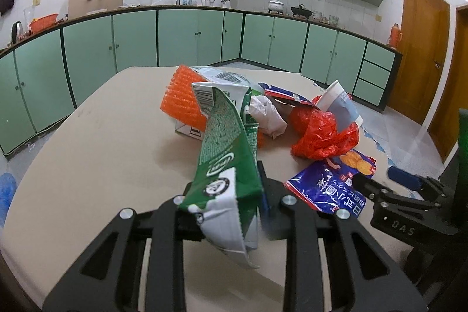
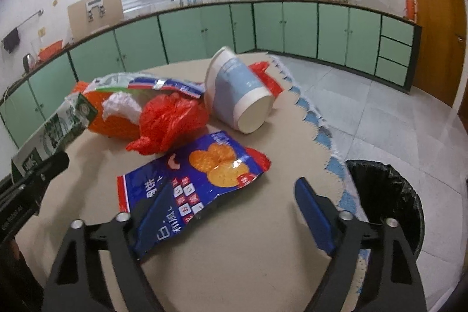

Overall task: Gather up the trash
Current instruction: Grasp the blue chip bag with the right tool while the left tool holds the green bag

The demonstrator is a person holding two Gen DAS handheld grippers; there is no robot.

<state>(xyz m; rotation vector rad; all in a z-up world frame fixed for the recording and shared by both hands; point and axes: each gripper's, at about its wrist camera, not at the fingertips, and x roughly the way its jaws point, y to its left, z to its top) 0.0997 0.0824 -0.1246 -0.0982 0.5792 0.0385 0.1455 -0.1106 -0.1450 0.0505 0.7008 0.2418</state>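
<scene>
Left claw (image 1: pixel 225 212) pinches green milk carton (image 1: pixel 225 160) above desk (image 1: pixel 102 142). Right claw (image 2: pixel 222 203) spread wide, left finger on blue snack bag (image 2: pixel 193 183). Only right wrist view shows black-lined bin (image 2: pixel 389 195).

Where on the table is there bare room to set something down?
Bare tabletop lies left of the green carton held by the left gripper. Another patch sits between the blue snack bag and the bin. The far middle is crowded around the red bag.
</scene>
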